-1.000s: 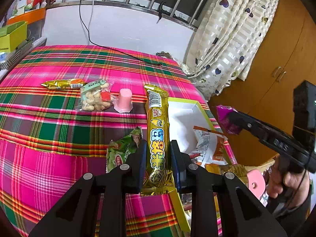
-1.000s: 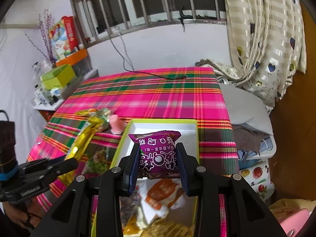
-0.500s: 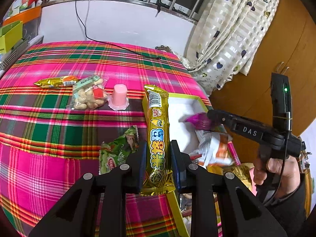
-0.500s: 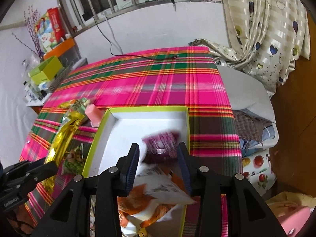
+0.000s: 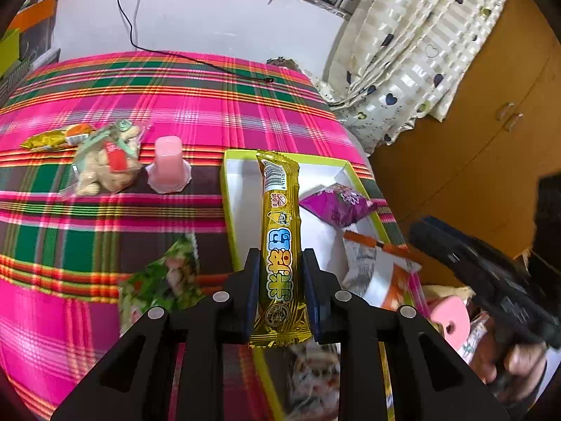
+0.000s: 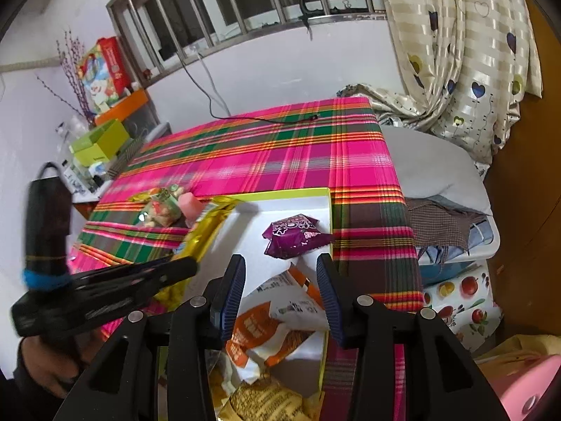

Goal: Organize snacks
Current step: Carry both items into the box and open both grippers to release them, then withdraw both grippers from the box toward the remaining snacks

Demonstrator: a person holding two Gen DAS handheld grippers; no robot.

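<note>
nearby, peanut bag [image 5: 107, 161] beside jelly cup [image 5: 169, 165]

Surface: a table under a plaid cloth [image 5: 196, 105] of pink, green and orange stripes.
Far edge: a black cable [image 5: 210, 65] trails onto the cloth.
Left side: a gold packet [image 5: 49, 138], touching a clear bag of nuts [image 5: 105, 165]; just beside it a pink jelly cup [image 5: 169, 165].
Near side: a green snack packet [image 5: 161, 280].
Right edge: an open box with a lime-green rim [image 5: 226, 203].
</note>
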